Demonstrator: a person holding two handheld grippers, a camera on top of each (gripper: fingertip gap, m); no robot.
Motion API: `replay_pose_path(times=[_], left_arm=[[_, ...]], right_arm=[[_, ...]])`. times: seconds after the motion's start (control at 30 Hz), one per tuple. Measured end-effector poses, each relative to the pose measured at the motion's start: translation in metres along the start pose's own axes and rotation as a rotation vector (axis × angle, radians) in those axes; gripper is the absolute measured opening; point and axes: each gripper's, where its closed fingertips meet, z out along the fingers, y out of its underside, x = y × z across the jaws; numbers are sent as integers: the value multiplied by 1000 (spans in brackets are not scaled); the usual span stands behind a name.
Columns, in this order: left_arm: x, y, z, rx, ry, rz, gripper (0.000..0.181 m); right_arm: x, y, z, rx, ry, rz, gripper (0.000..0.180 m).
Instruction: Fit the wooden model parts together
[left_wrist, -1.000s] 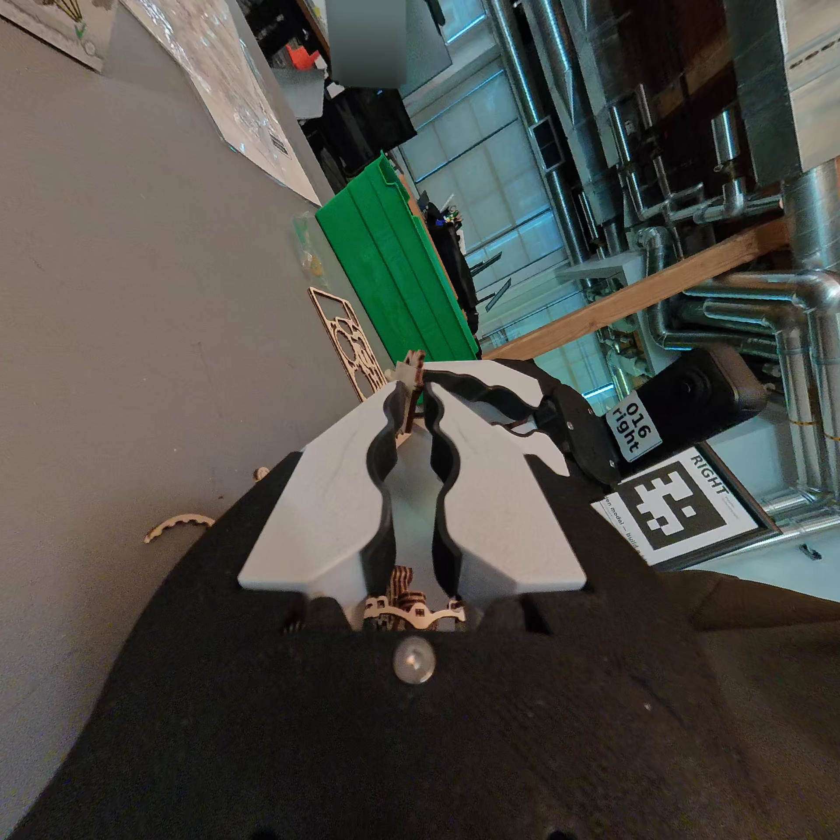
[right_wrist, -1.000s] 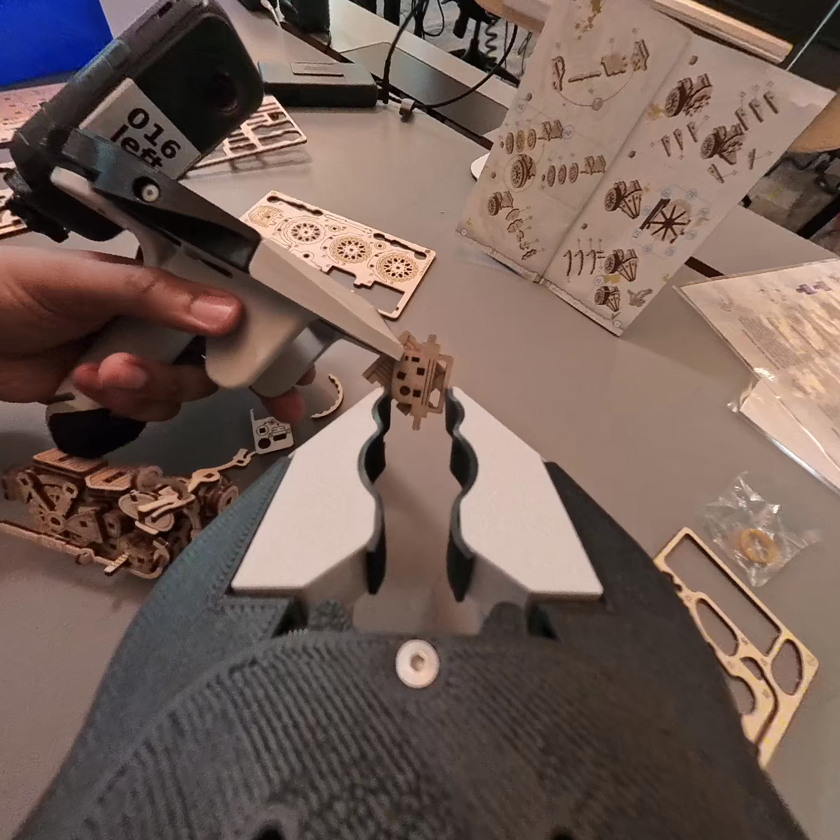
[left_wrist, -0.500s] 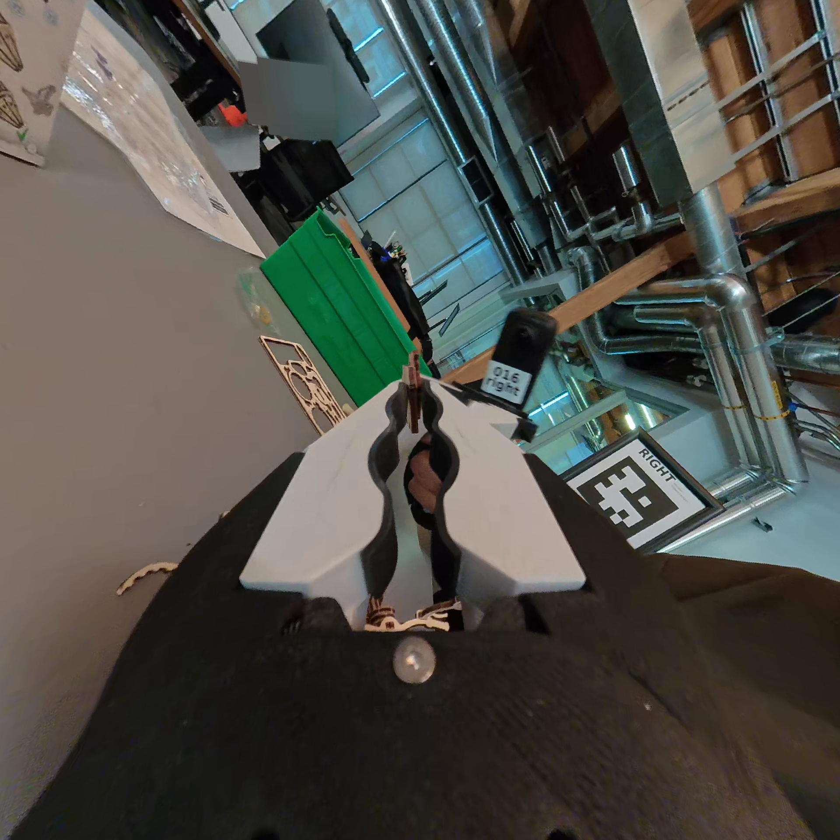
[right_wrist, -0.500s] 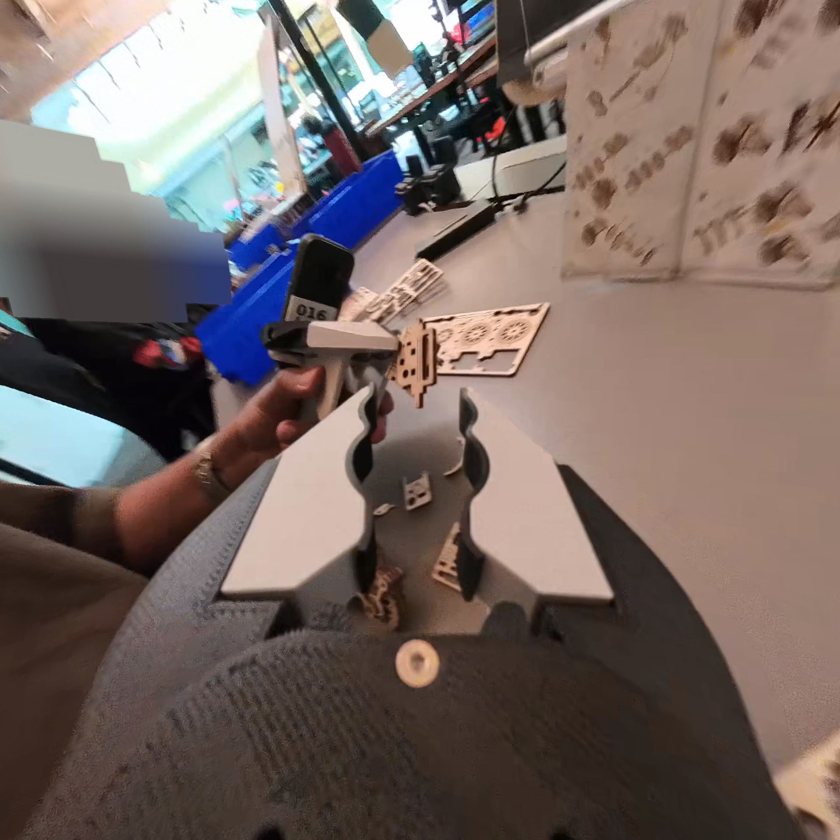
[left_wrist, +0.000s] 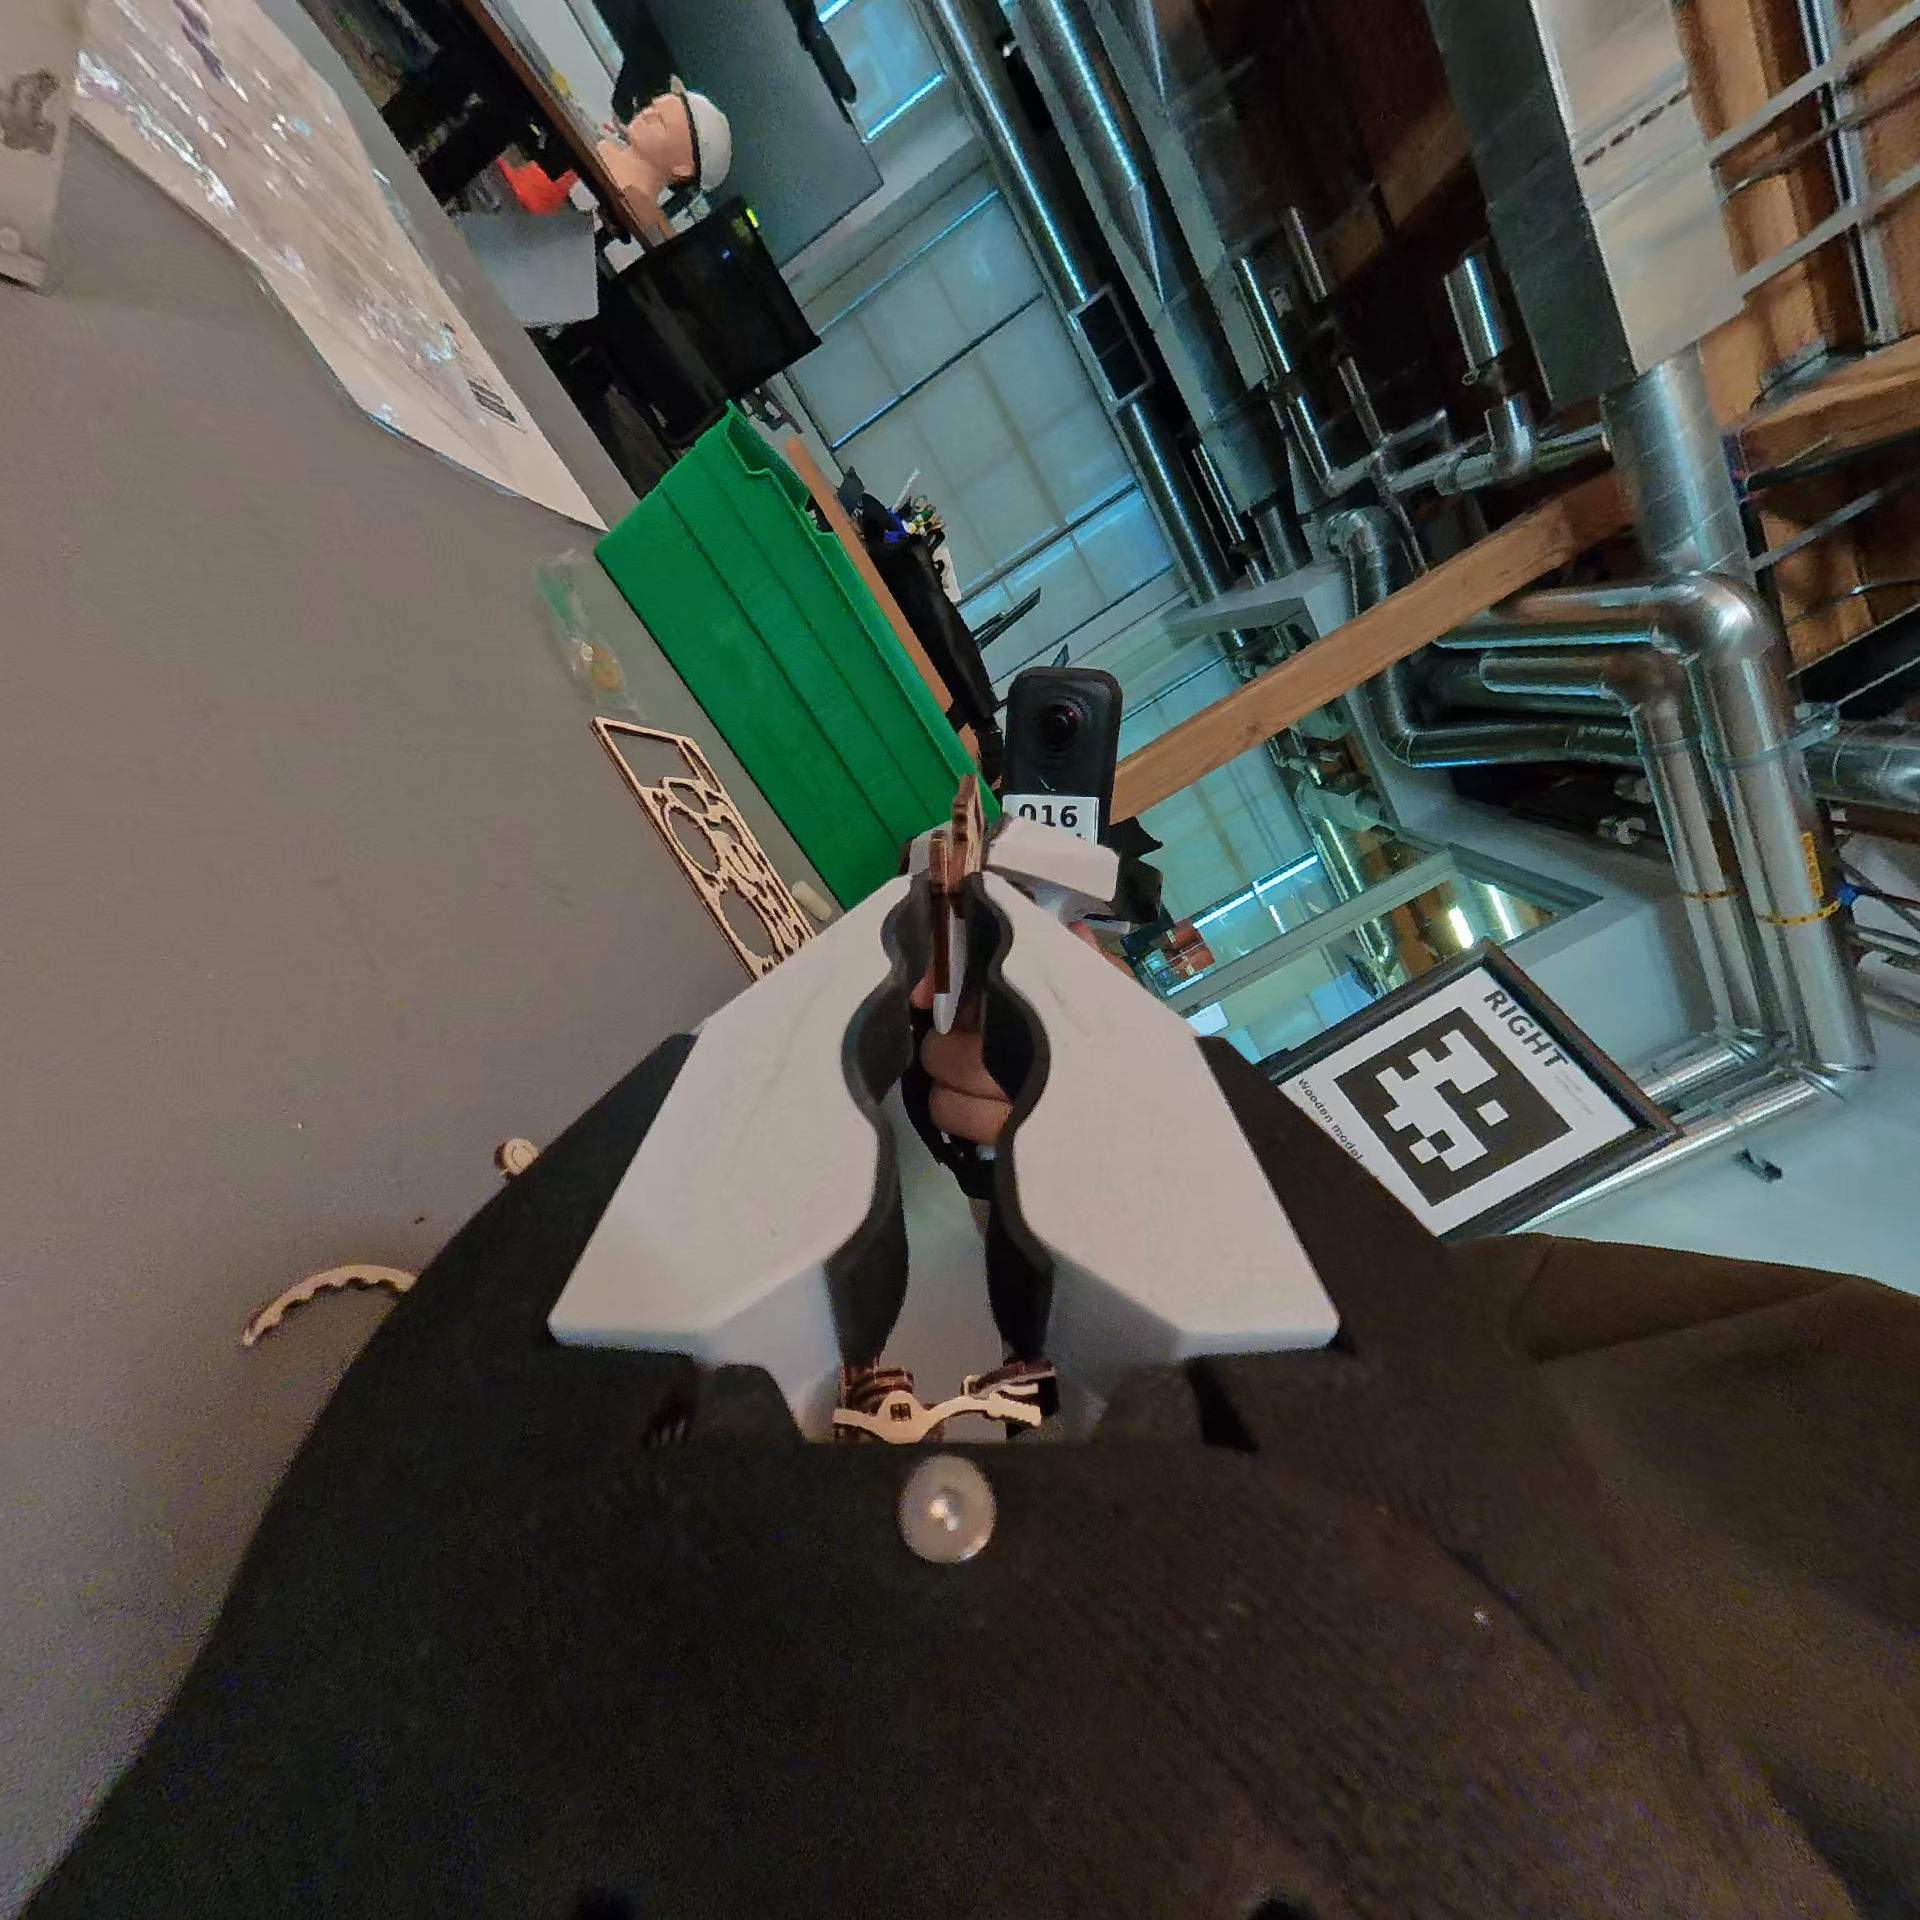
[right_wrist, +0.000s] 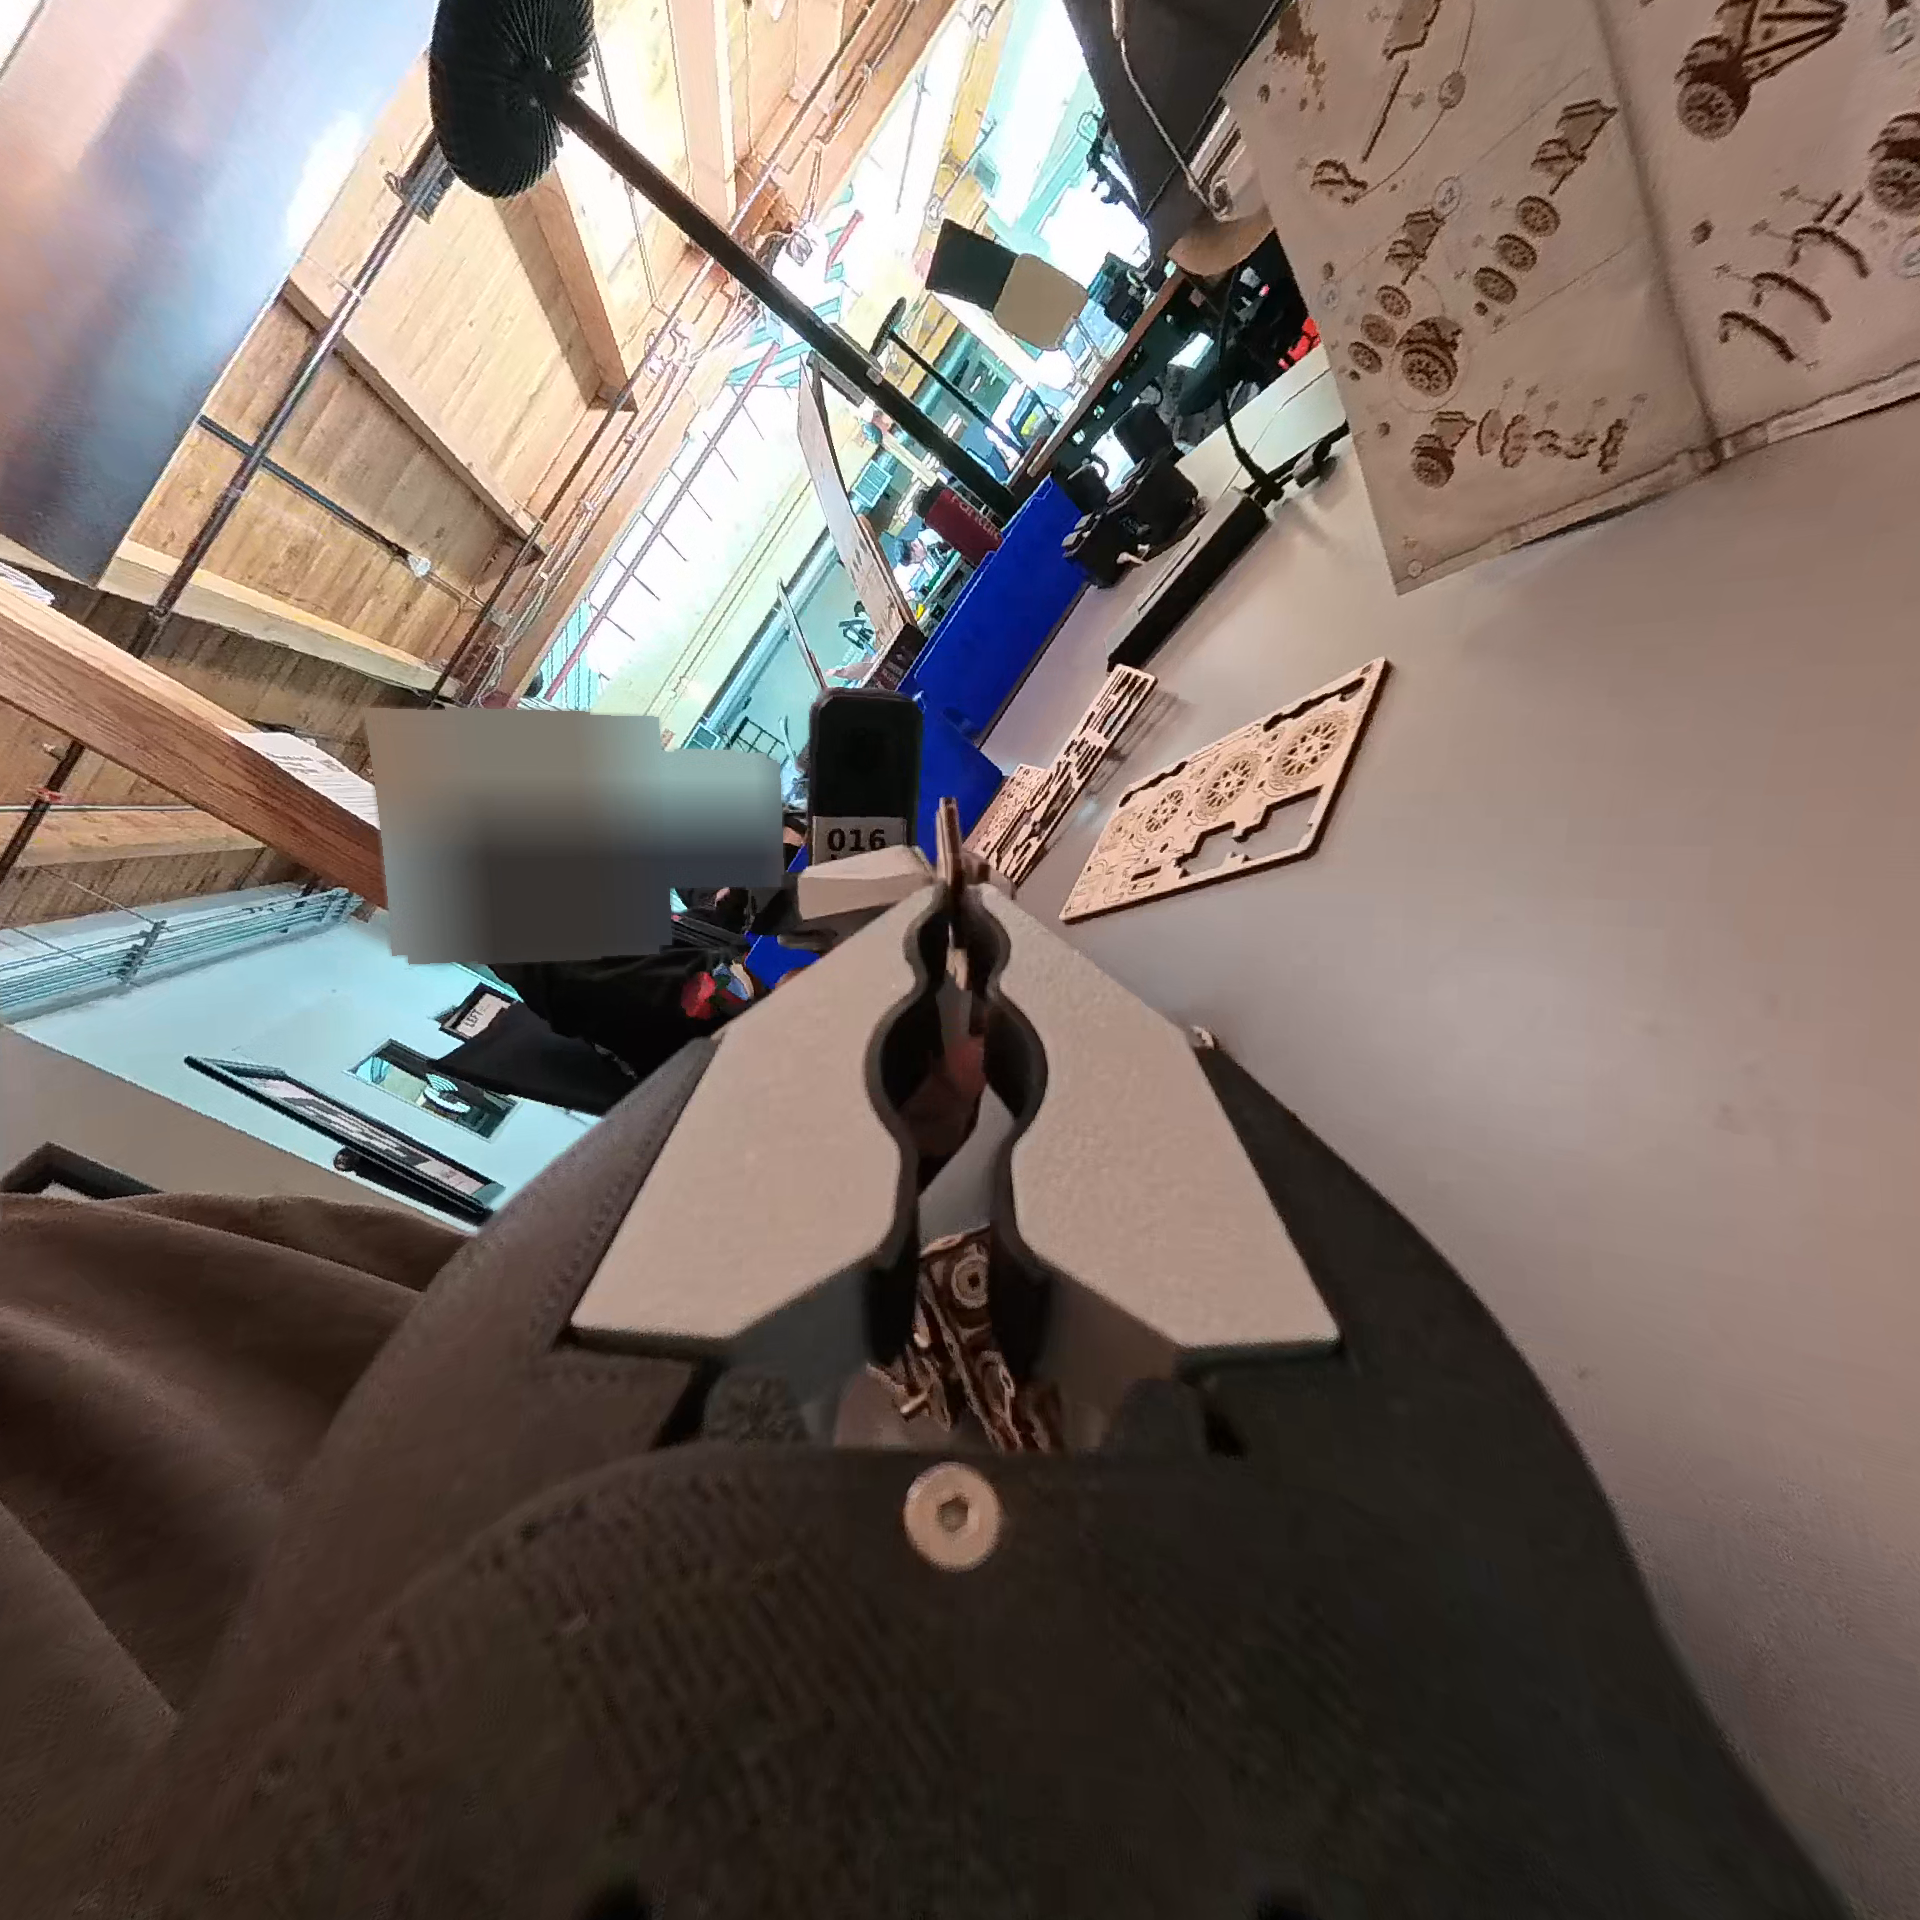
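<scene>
My left gripper (left_wrist: 951, 883) is shut on a small flat wooden part (left_wrist: 943, 914), seen edge-on between its tips. My right gripper (right_wrist: 951, 899) faces it tip to tip and is shut on the same wooden part (right_wrist: 948, 831), held in the air above the grey table (left_wrist: 260, 831). The right gripper also shows in the left wrist view (left_wrist: 1049, 862) just beyond the part, and the left gripper shows in the right wrist view (right_wrist: 852, 883). A partly built wooden model (right_wrist: 966, 1340) lies on the table below; it is mostly hidden by the fingers.
A green bin (left_wrist: 790, 665) and an emptied wooden sheet frame (left_wrist: 707, 831) lie to the right side. A toothed curved piece (left_wrist: 322, 1288) lies loose. Wooden part sheets (right_wrist: 1226, 810), a propped instruction sheet (right_wrist: 1558, 260) and blue bins (right_wrist: 987, 644) stand beyond. My two grippers' fingertips are within a few centimetres of each other.
My right gripper has swung round to face the left one and has shut on the wooden part that the left gripper holds. Half a second ago it was open.
</scene>
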Motion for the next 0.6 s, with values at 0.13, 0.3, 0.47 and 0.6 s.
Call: replay_pose_path(times=[0.13,0.3,0.47,0.6], left_arm=[[-2,5,3,-19,2,-33,5],[-1,10,5,-46,12,-56,4],[-2,10,5,-51,25,-95,4],[-7,6,1,-31,7,-101,1]], right_arm=[[0,-4,-3,25,-10,25,1],[1,-7,-5,47,-22,59,1],[1,-8,-5,54,-29,75,1],[2,-20,-15,111,-48,112,1]])
